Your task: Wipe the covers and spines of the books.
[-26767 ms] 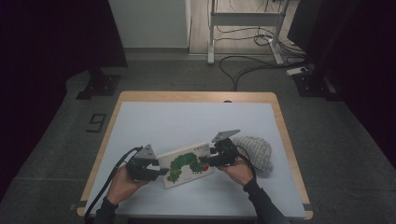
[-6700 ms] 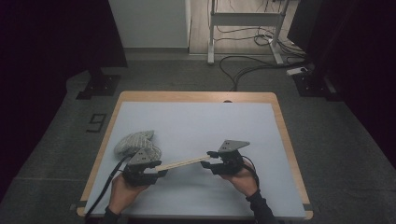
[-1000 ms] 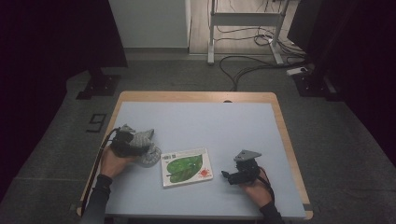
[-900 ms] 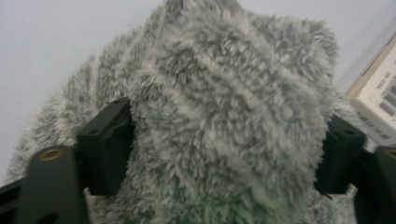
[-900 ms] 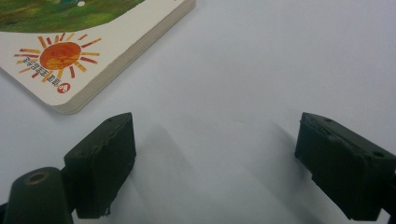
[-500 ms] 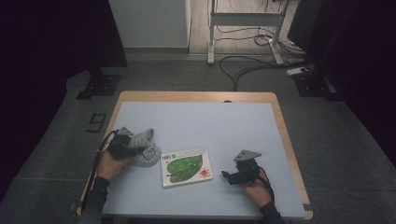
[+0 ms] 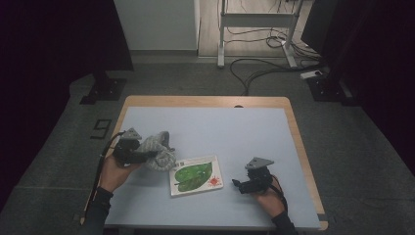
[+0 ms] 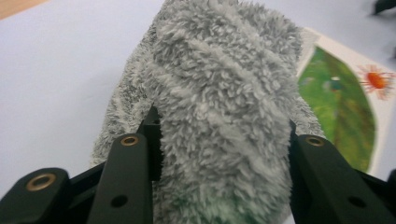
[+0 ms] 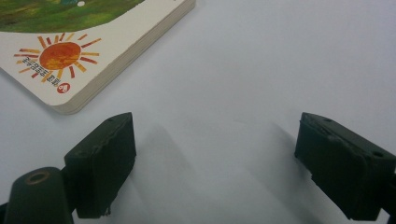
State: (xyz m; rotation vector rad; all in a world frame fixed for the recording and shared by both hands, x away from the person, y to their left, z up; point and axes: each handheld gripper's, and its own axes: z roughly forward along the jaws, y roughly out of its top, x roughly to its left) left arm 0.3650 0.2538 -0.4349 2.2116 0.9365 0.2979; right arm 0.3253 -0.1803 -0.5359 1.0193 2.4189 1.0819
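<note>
Left gripper (image 7: 131, 149) clamped on fluffy grey fabric bundle (image 8: 219, 107), held at table's (image 7: 235, 122) left side, touching the board book (image 7: 195, 175) (green leaf, orange sun on cover). Book lies flat, near centre. Right gripper (image 9: 215, 163) rests just right of it, jaws wide apart, empty.

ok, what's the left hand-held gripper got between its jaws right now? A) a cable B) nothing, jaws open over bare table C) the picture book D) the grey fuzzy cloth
D. In the left gripper view the left hand-held gripper has its two black jaws pressed against either side of the grey fuzzy cloth, while the picture book lies flat on the table beside it.
</note>
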